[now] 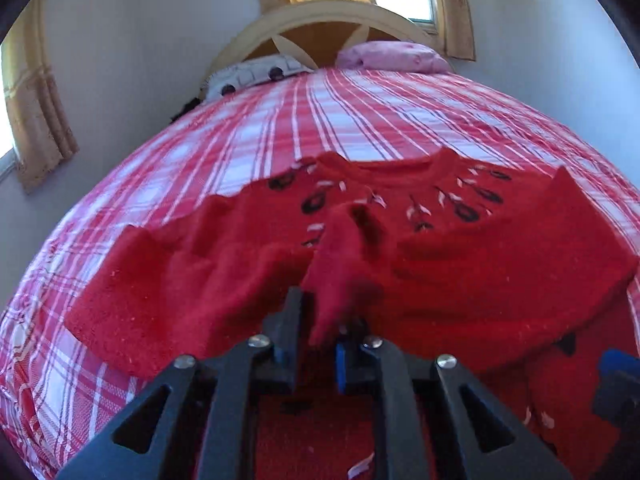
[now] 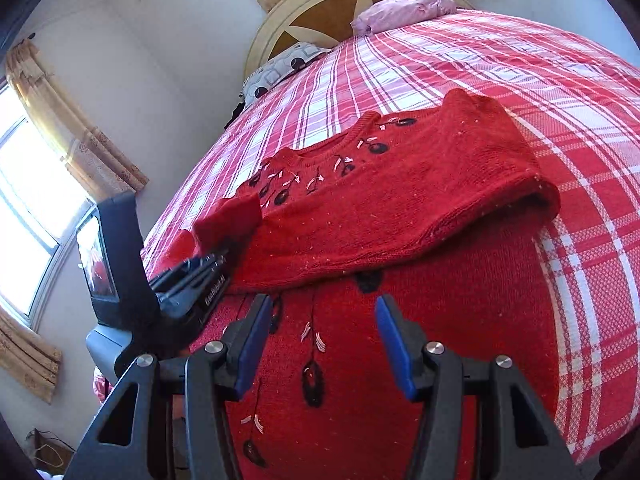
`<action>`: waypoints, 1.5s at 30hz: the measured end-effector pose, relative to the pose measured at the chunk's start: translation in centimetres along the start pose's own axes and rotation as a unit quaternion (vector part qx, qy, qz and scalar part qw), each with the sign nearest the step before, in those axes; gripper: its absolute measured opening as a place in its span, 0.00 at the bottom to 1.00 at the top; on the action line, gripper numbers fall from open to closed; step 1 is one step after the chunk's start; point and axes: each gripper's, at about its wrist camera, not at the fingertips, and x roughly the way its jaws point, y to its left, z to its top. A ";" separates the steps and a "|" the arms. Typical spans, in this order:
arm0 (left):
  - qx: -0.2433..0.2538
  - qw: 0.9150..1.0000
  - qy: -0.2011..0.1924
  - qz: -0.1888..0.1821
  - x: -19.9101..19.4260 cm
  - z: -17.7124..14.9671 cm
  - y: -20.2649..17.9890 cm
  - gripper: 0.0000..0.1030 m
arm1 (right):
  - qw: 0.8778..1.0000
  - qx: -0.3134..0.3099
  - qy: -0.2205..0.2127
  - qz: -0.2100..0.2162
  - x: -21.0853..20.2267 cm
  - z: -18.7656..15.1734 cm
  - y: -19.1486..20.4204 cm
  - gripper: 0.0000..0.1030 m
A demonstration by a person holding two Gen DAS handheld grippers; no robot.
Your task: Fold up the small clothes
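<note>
With sleeve cuff (image 1: 340, 276) loose between barely parted left gripper (image 1: 320, 336) jaws, risks snagging and dragging the fold open on retreat. Red sweater (image 2: 400, 200) flat on bed (image 2: 540, 72), folded edge at 12 o'clock of right gripper (image 2: 318, 340), jaws spread, empty.

A: The red sweater (image 2: 400, 200) looks like a knit, matt and slightly fuzzy, flecked with pale lint; dark and pink stitched motifs sit toward twelve o'clock of its front.

B: Under it, the plaid bedspread (image 1: 320, 120) is woven cloth, flat and matt. And the headboard (image 2: 320, 12)?

A: Painted wood by the look of it, smooth with a dull sheen. The left gripper (image 1: 320, 320) is matt black plastic with shiny metal pins; the right gripper (image 2: 320, 336) has smooth blue pads (image 2: 394, 340).

B: The curtains (image 1: 36, 120) at nine o'clock are thin patterned fabric.
</note>
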 end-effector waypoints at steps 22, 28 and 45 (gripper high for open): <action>-0.182 0.982 0.005 0.046 -6.4 -6.6 15.5 1.00 | 0.994 -0.094 0.054 0.016 12.1 3.2 9.0 0.75; -0.209 0.977 0.012 0.050 -6.6 -7.6 17.3 1.00 | 0.987 -0.152 0.036 -0.032 12.5 2.3 10.6 0.24; -0.216 0.974 -0.018 0.061 -8.3 -5.9 18.0 1.00 | 0.953 -0.278 -0.110 0.050 -2.1 12.5 16.1 0.08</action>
